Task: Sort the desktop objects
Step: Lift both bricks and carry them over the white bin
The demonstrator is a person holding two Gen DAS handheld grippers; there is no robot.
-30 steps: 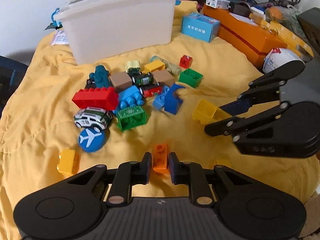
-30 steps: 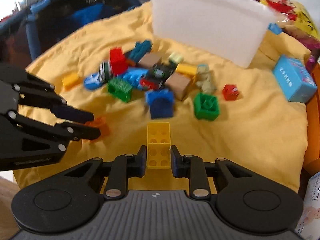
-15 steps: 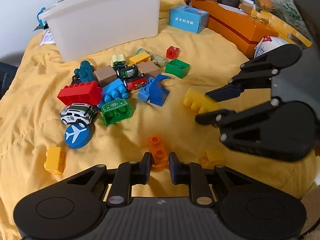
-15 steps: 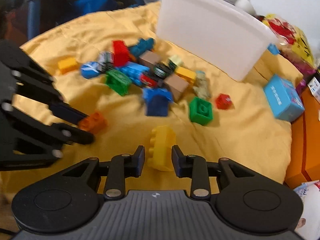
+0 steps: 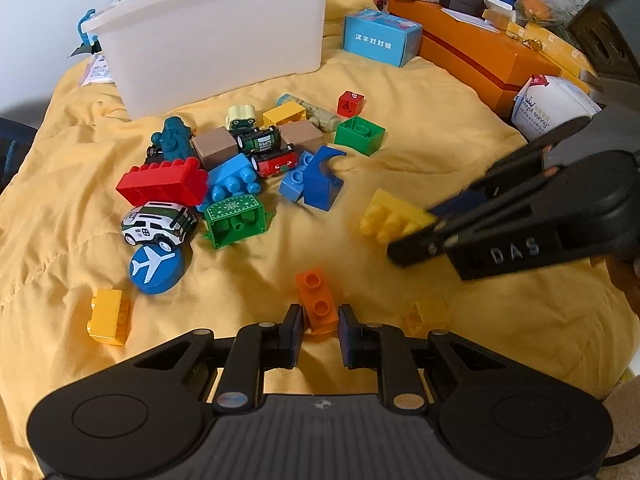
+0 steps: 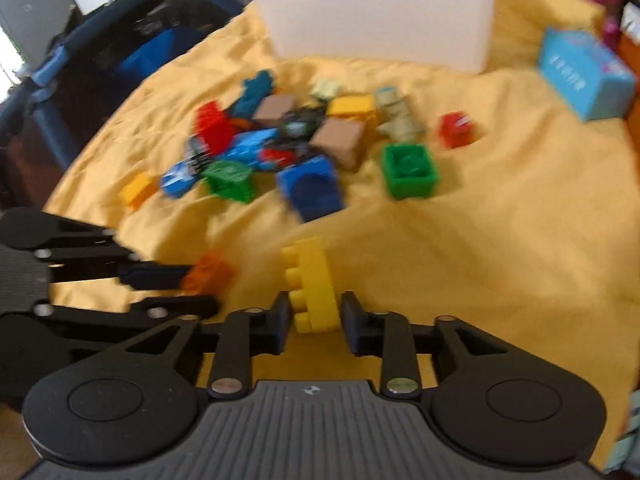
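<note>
My left gripper (image 5: 319,326) is shut on a small orange brick (image 5: 317,303), held just above the yellow blanket (image 5: 460,148). My right gripper (image 6: 315,322) is shut on a long yellow brick (image 6: 311,283); it also shows in the left wrist view (image 5: 394,218), held at the right. A pile of toy bricks and cars lies mid-blanket, with a red brick (image 5: 164,184), a green brick (image 5: 360,135) and a white toy car (image 5: 158,225). A white plastic bin (image 5: 216,36) stands behind the pile.
A blue airplane disc (image 5: 156,269) and a loose yellow brick (image 5: 109,316) lie at the front left. A small yellow brick (image 5: 426,314) lies at the front right. A blue box (image 5: 380,38) and an orange box (image 5: 488,56) stand at the back right.
Both grippers have lifted and pulled back with their bricks. The yellow brick has turned on its side in the right gripper. The right wrist view is blurred by motion.
</note>
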